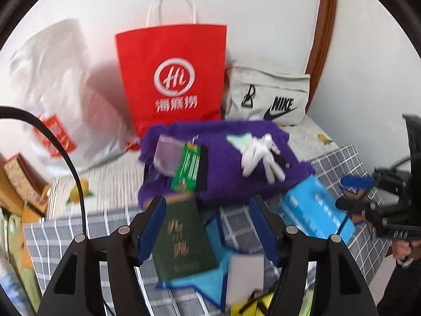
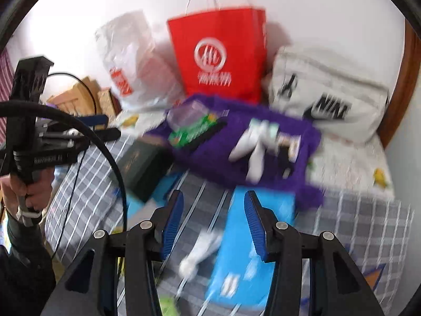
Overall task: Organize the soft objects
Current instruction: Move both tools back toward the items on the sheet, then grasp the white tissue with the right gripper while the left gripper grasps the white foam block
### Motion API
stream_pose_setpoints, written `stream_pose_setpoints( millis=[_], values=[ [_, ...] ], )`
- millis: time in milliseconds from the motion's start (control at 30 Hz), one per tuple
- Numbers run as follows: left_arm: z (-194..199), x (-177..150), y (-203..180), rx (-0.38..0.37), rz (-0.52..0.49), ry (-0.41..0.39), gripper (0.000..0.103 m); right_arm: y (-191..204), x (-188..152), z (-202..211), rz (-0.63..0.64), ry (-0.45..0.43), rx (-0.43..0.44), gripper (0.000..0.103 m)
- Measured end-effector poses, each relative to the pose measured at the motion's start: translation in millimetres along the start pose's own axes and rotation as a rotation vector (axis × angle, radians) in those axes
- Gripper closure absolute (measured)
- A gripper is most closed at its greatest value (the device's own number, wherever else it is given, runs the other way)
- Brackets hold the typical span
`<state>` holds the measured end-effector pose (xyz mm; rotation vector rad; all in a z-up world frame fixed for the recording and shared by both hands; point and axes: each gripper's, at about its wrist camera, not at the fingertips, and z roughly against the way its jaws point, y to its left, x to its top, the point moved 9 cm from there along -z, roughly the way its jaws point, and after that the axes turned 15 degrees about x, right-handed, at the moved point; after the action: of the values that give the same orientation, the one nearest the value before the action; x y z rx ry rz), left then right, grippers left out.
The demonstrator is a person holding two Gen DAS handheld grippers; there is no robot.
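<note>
A white "Hi" logo in a ring, with three Chinese characters below it, is printed on the one red paper bag (image 1: 171,79), which is stood upright against the white wall with its white handles up. "NIKE" and the swoosh are read in black on the single pale grey pouch (image 1: 268,97) leaned just beside it. Red print is seen on the one clear plastic bag (image 1: 60,97) to the other side, but it is too blurred to be read. Gold Chinese characters are carried on one dark green booklet (image 1: 184,239); white lettering on the one blue box (image 1: 315,210) is smeared. The purple fluffy cloth (image 1: 226,163), rumpled and shaggy, is spread on the grey checked bedcover (image 1: 65,237) in front of the bags. On it are laid one green packet (image 1: 188,169) and a cluster of white pieces (image 1: 259,158), whose number cannot be told. The left gripper (image 1: 208,223) is held with its jaws wide, the booklet lying between them below. The right gripper (image 2: 213,223) is likewise held wide apart over the blue box, gripping nothing.
</note>
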<state>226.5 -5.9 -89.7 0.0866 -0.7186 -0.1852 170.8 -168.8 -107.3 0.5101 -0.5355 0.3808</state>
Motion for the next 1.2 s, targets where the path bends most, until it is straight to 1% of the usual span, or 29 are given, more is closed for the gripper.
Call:
stream_pose_setpoints(
  millis=[67,133,267,300,333,400,567,633,667,700,733,767,833,900,967,1067,1167,1200],
  values=[
    [2,-21,4,-0.015,0.031,0.028,0.039,10,-22,-7,0.000,0.033,-0.004,0.055],
    [5,-39,6,-0.031,0.053,0.048,0.039,23,-46,-18,0.013,0.076,-0.001,0.060],
    [9,-68,3,-0.054,0.071,0.073,0.039,48,-80,-39,0.057,0.146,0.008,0.062],
    [11,-76,1,-0.064,0.070,0.078,0.039,51,-85,-45,0.071,0.161,-0.001,0.063],
    [14,-82,1,-0.069,0.073,0.079,0.039,51,-90,-53,0.083,0.179,-0.032,0.066],
    [18,-94,2,-0.084,0.083,0.080,0.039,44,-94,-63,0.080,0.202,-0.095,0.070],
    [20,-115,8,-0.109,0.116,0.100,0.039,29,-104,-87,0.096,0.264,-0.235,0.070],
    [18,-121,10,-0.115,0.120,0.105,0.039,23,-105,-95,0.116,0.268,-0.284,0.069],
    [17,-123,10,-0.116,0.118,0.111,0.039,22,-105,-97,0.118,0.261,-0.290,0.069],
    [14,-125,10,-0.113,0.117,0.118,0.039,20,-103,-97,0.114,0.249,-0.285,0.072],
    [12,-126,10,-0.107,0.114,0.122,0.039,19,-102,-95,0.115,0.242,-0.287,0.081],
    [10,-127,10,-0.095,0.107,0.126,0.039,16,-101,-94,0.118,0.242,-0.301,0.086],
    [4,-127,7,-0.080,0.094,0.132,0.039,14,-100,-89,0.101,0.224,-0.266,0.086],
    [-3,-128,2,-0.086,0.088,0.146,0.039,16,-99,-79,0.064,0.190,-0.214,0.086],
    [-11,-128,-1,-0.084,0.088,0.162,0.039,24,-98,-71,0.043,0.157,-0.160,0.086],
    [-29,-130,-7,-0.053,0.095,0.195,0.039,38,-98,-52,0.029,0.108,-0.084,0.086],
    [-45,-132,-10,-0.003,0.080,0.212,0.040,48,-100,-36,0.022,0.070,-0.046,0.086],
    [-51,-136,-13,-0.002,0.071,0.231,0.040,49,-100,-33,0.022,0.063,-0.042,0.086]
  ],
)
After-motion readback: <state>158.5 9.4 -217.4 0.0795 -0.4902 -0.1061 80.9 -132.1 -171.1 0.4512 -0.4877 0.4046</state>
